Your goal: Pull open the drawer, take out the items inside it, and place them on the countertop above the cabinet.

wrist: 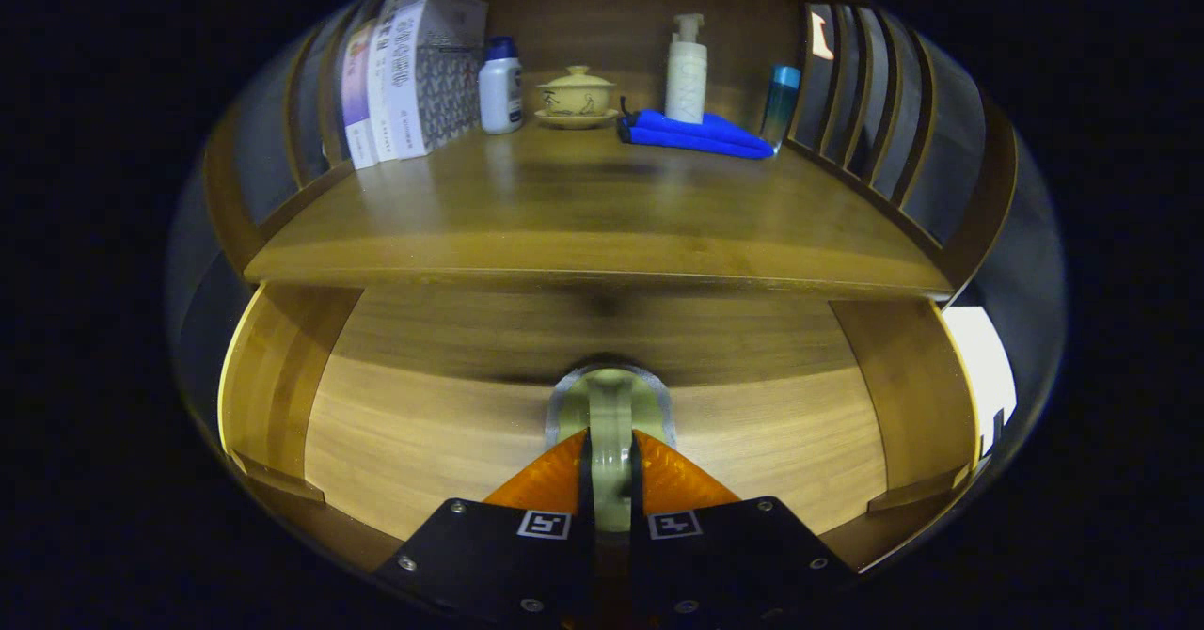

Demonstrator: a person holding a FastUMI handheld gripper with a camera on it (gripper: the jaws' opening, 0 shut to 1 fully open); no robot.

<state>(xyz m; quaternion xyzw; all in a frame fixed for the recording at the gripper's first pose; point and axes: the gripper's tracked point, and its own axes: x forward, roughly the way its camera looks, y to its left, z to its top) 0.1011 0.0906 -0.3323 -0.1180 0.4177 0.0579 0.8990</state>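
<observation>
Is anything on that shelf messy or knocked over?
Nothing looks wrong. The books, white bottle, lidded teacup, pump bottle and blue tube all stand upright, and the blue cloth lies folded. The claw is closed on the drawer handle.

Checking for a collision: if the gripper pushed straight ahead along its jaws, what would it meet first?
The gripper is shut on the drawer handle, so pushing on would press the drawer front just behind it.

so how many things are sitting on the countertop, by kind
books: 3
bottles: 3 (white with blue cap, pump bottle, blue-capped one)
lidded cup on saucer: 1
blue cloth: 1
total: 8
The gripper is shut on the drawer handle below.
</observation>
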